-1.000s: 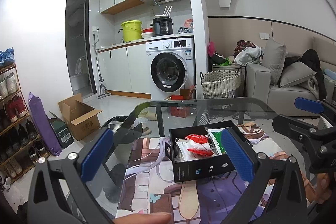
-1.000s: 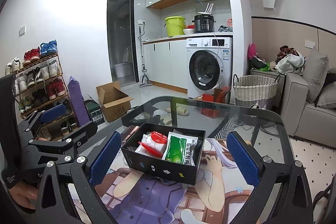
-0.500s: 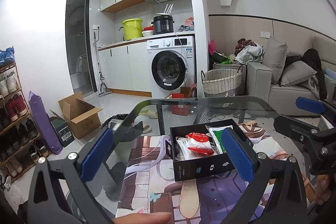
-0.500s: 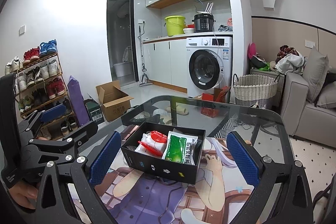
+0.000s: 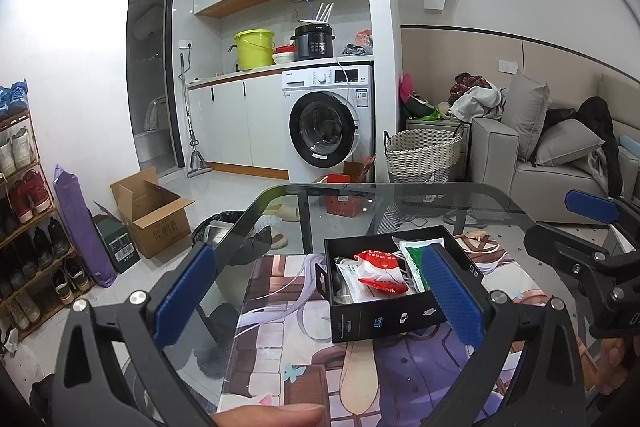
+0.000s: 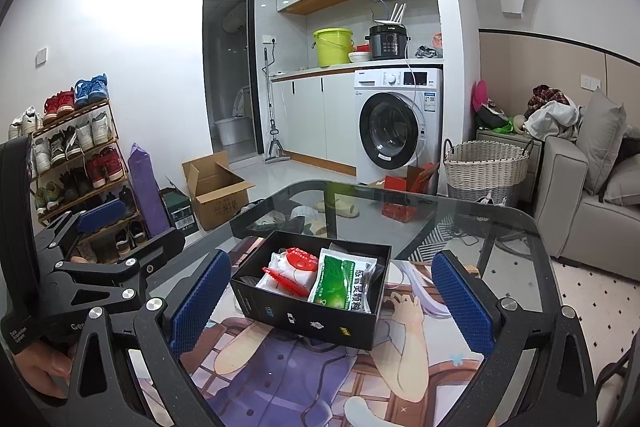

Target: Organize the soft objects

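Black box [image 6: 310,307] sitting on glass table [image 6: 500,227], soft packets [image 6: 346,285] lying inside. Both grippers, left [image 5: 320,295] and right [image 6: 332,301], hovering wide, gripping nothing. Advising: dropping straight down, pinching green packet's edge, avoiding box wall.

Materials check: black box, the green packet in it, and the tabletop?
Black box: looks like matte printed cardboard, with sharp folded walls and small white icons.
Green packet: glossy plastic film, going by its sheen and crinkles.
Tabletop: clear glass; the floor shows through it.
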`<state>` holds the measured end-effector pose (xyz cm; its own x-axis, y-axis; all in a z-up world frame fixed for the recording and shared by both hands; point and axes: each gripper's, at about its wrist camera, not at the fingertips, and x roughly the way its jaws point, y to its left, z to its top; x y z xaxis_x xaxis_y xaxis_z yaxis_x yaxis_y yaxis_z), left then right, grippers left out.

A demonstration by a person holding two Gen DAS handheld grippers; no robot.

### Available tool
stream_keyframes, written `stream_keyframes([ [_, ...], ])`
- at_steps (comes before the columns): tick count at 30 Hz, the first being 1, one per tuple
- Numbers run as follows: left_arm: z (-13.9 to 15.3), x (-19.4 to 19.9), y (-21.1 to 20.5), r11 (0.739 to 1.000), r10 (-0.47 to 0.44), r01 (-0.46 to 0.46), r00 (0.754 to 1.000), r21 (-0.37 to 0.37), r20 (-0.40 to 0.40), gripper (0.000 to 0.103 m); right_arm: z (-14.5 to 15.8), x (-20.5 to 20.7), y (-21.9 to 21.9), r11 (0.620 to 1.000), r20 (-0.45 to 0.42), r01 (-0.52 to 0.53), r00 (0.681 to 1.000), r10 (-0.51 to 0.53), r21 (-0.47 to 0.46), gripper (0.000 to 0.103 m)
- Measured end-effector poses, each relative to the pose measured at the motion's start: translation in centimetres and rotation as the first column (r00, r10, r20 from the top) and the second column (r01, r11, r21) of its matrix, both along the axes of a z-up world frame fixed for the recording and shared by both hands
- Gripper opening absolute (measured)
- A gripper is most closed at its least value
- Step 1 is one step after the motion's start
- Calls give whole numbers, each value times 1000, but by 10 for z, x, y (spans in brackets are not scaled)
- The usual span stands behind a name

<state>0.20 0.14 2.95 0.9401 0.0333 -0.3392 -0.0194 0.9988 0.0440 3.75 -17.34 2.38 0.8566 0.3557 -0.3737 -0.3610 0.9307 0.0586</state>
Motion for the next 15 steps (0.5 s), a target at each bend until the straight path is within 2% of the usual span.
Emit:
stream_keyframes([
  [15,2,1,-2,1000,-6,6,1000,-13,3,103,-4,0,2,1000,3,3,1000,-3,-7,102],
])
